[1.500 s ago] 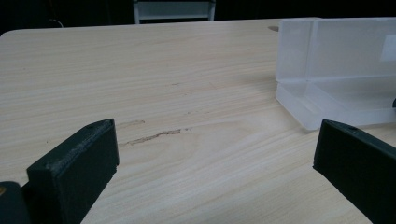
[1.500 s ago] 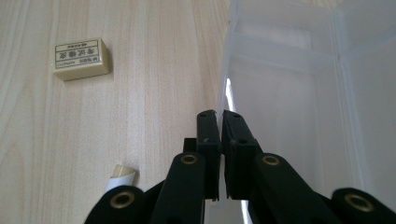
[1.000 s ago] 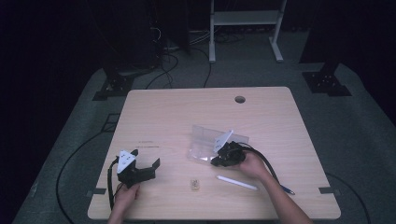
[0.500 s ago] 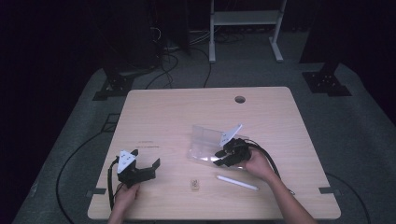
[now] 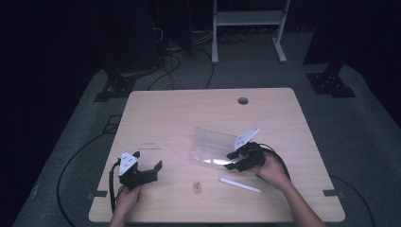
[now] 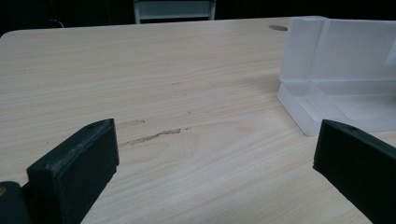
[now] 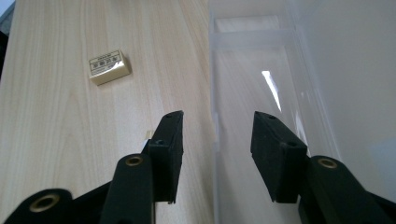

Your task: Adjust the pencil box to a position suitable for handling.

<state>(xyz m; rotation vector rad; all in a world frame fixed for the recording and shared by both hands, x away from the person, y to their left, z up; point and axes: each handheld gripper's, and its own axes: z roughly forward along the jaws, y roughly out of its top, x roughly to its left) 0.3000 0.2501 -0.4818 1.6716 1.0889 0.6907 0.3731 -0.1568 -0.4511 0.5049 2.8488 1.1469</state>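
Observation:
A clear plastic box [image 5: 213,150] lies open mid-table with its lid standing upright behind it. My right gripper [image 5: 233,161] is at the box's right end, open. In the right gripper view its jaws straddle the box's [image 7: 261,70] near side wall, one inside and one outside, with the right gripper [image 7: 217,135] not closed on it. A small beige eraser [image 5: 197,186] [image 7: 109,66] lies on the table in front of the box. My left gripper [image 5: 146,171] rests at the front left, wide open and empty [image 6: 215,163], facing the box [image 6: 336,93].
A white pen [image 5: 240,185] lies near the front edge, right of the eraser and just in front of my right hand. A cable hole [image 5: 243,100] sits at the table's far side. Bare wood table [image 5: 165,118] spreads to the left and back.
My right gripper has turned a little at the box's right end, its grey plate swinging to the right. The left gripper has stayed still.

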